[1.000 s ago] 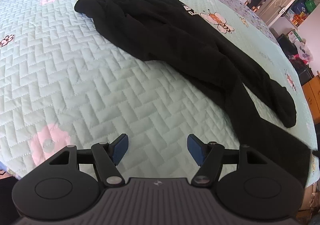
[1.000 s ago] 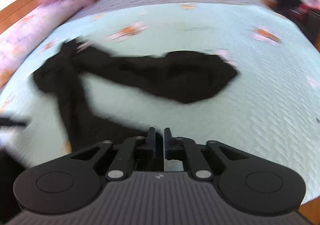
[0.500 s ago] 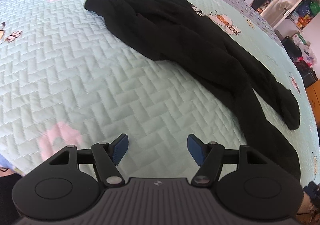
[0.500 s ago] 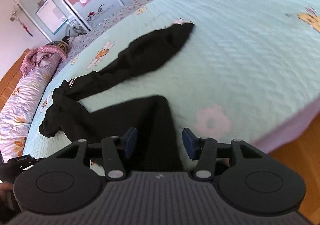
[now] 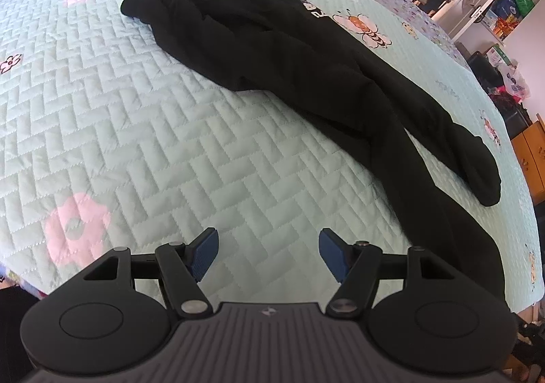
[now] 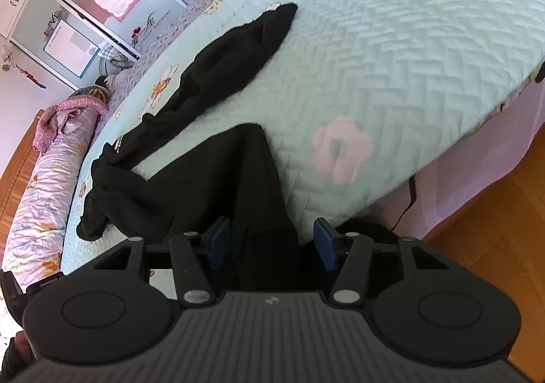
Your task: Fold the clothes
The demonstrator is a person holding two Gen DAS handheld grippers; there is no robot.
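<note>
Closest to me, my right gripper (image 6: 269, 240) is opening, its blue pads either side of a trouser cuff (image 6: 269, 246) but not pressing on it, so nothing is gripped. My left gripper (image 5: 267, 252) hangs about half open over bare quilt (image 5: 170, 144), holding nothing. Further out, the black trousers (image 5: 272, 49) sprawl across the bed: one leg runs to the near edge, the other angles away, and the waist lies bunched at the far end. I'd say folding has barely begun; the legs aren't laid together and nothing is doubled over yet.
</note>
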